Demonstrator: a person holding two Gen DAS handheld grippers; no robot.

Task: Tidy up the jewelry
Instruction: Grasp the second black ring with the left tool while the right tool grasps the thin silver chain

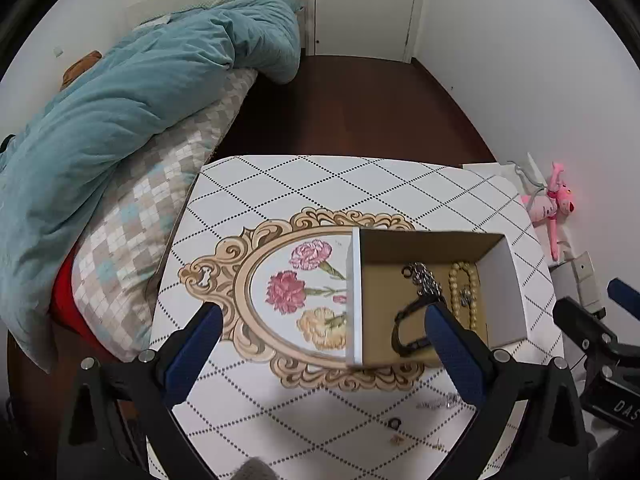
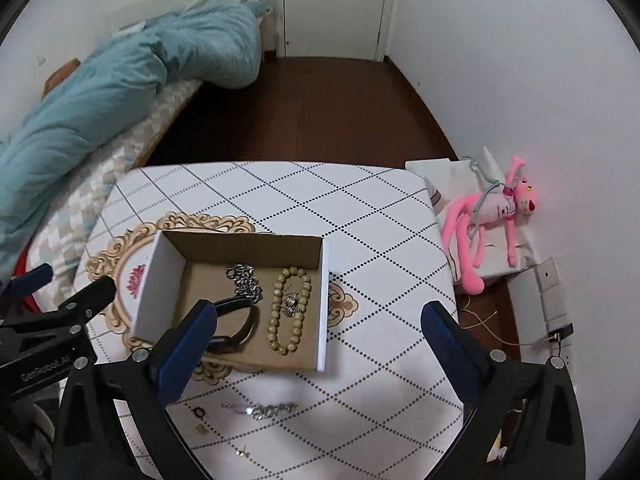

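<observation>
A white-walled room with a dark wood floor (image 2: 320, 112) and a white door (image 2: 336, 8) at its far end holds a bed along the left side, heaped with a teal duvet (image 1: 120, 92) over a checked sheet (image 1: 160, 208). In front stands a small table (image 2: 360, 216) covered in white cloth with dotted diamond lines and an ornate gold oval framing carnations (image 1: 296, 288). A pink plush toy (image 2: 492, 224) lies by the right wall, beside the table. On the table sits an open cardboard box (image 2: 324, 280), white outside and brown inside, and in it lie a silver chain (image 2: 246, 284), a black band (image 2: 236, 328) and a loop of tan beads (image 2: 290, 308) around a small silvery piece. On the cloth near the table's front edge lie another silver chain (image 2: 264, 409), a small dark ring (image 2: 199, 412) and tiny gold bits. The left gripper (image 1: 324, 320) hangs above the box's left wall, jaws spread wide and holding nothing; the right gripper (image 2: 320, 320) hovers over the box's right side, equally wide apart and empty.
</observation>
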